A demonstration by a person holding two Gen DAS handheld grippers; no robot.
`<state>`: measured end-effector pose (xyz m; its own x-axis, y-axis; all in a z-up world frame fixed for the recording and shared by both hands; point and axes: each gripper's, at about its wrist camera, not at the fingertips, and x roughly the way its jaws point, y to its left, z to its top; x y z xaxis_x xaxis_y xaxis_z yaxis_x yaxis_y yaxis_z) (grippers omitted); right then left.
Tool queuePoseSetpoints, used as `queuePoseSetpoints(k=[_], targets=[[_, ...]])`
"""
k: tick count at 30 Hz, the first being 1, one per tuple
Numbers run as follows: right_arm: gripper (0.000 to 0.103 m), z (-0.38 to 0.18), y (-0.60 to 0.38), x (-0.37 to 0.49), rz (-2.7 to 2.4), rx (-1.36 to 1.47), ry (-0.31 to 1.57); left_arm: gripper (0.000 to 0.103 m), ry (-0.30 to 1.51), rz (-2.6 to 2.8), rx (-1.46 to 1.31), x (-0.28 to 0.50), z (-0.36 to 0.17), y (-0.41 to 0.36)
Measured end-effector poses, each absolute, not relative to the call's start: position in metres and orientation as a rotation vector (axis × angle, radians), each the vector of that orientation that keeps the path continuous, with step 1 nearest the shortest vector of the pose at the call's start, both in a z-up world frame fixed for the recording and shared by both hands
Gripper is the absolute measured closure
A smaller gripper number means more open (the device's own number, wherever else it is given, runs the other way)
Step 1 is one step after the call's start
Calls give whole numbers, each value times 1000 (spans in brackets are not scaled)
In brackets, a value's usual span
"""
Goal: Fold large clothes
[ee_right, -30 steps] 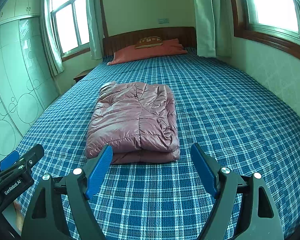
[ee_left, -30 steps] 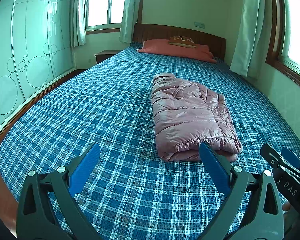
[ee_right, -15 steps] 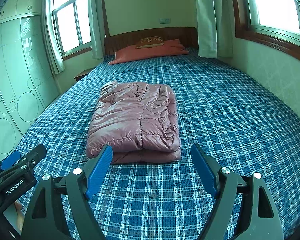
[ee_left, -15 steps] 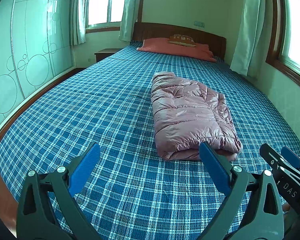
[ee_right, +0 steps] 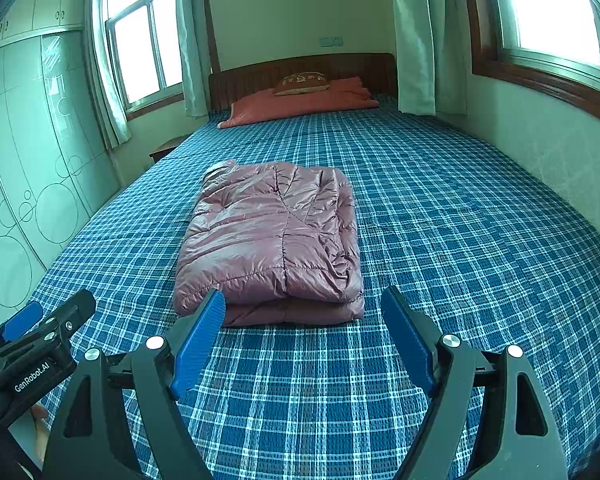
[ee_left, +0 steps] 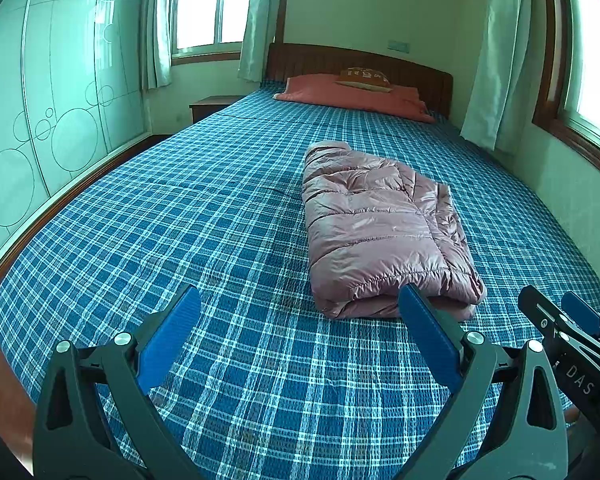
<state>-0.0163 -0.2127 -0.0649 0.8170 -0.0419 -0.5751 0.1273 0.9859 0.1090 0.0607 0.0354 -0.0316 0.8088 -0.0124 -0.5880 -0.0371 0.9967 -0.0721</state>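
Lying folded into a compact stack near the bed's (ee_left: 180, 240) foot edge, the pink down jacket (ee_left: 376, 224) is appearing finished; the left gripper (ee_left: 300, 332) and the right gripper (ee_right: 302, 332) are hovering released, grasping nothing.

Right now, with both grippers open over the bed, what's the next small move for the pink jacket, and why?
Probably none on the fabric: draw both grippers back. The pink puffer jacket already lies folded in a compact stack on the plaid bedspread, and the left gripper and right gripper both hover open and empty short of its near edge.
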Motion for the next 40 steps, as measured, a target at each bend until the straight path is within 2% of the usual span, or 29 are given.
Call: queuePoseSetpoints(k=[32,40], targets=[[24,-71,-213,-16,-80,139,620,2,600,11,-56,61,-32,33],[24,-80,-224,-8,-85,150,636,2,651,1,-85,78,-51,39]])
